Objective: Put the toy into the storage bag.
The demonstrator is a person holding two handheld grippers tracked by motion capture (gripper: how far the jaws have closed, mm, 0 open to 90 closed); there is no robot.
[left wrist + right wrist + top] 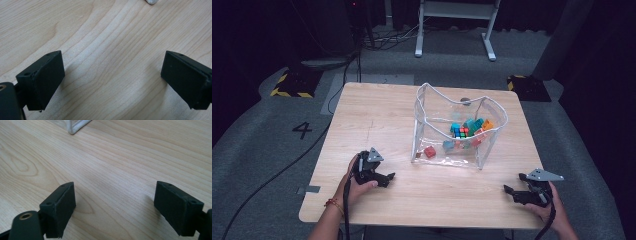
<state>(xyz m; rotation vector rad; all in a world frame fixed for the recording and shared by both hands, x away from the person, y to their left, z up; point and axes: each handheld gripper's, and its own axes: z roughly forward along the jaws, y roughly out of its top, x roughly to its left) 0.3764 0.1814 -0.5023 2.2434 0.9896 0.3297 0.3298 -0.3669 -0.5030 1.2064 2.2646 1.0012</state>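
A clear plastic bag (457, 127) with white piping stands open on the wooden table (377, 115), right of centre. Inside lie several coloured blocks (467, 131) and a small multicoloured cube. My left gripper (387, 179) rests low on the table near the front left, held by a hand, jaws wide apart with nothing between them; the left gripper view has bare wood between its pads (42, 80). My right gripper (514, 185) sits at the front right, open as well, pointing left. A corner of the bag (75, 126) appears at the top of the right gripper view.
The table's front edge lies just below both hands. Cables trail from each gripper off the front. Beyond the table are a grey floor, a white desk frame (457, 25), and yellow-black floor markings (292, 85).
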